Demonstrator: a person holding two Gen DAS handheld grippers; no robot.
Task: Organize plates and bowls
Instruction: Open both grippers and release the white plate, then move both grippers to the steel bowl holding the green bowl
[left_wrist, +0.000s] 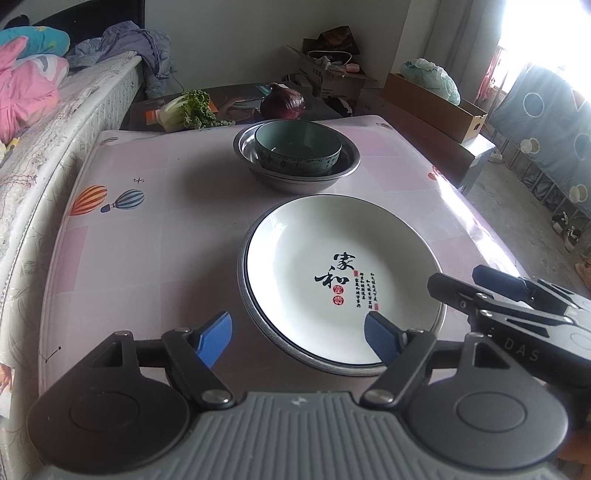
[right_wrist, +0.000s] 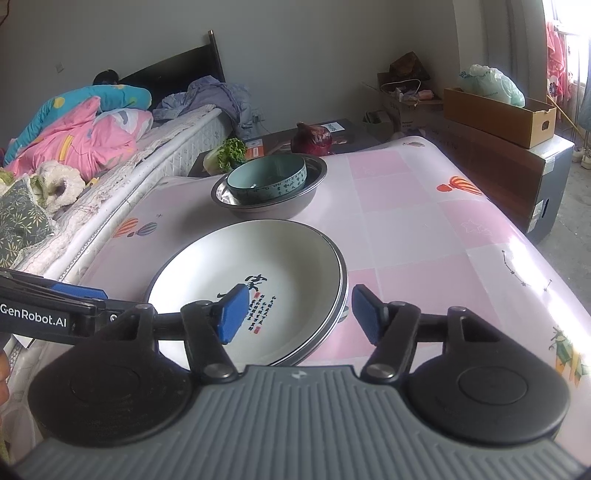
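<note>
A white plate with black calligraphy (left_wrist: 332, 258) lies stacked on a metal plate (left_wrist: 332, 363) near the table's front; both also show in the right wrist view (right_wrist: 258, 266). Behind it a teal bowl (left_wrist: 297, 147) sits inside a steel bowl (left_wrist: 295, 181), also seen in the right wrist view (right_wrist: 266, 181). My left gripper (left_wrist: 297, 338) is open and empty, hovering over the plate's near-left rim. My right gripper (right_wrist: 295, 314) is open and empty over the plate's near-right rim; it also shows in the left wrist view (left_wrist: 517, 295).
The table (left_wrist: 147, 240) has a pink cloth with balloon prints. A bed (right_wrist: 74, 147) with bedding runs along the left. A cabbage (left_wrist: 188, 109) and a red cabbage (left_wrist: 282, 101) lie behind the table. Cardboard boxes (right_wrist: 498, 110) stand at the right.
</note>
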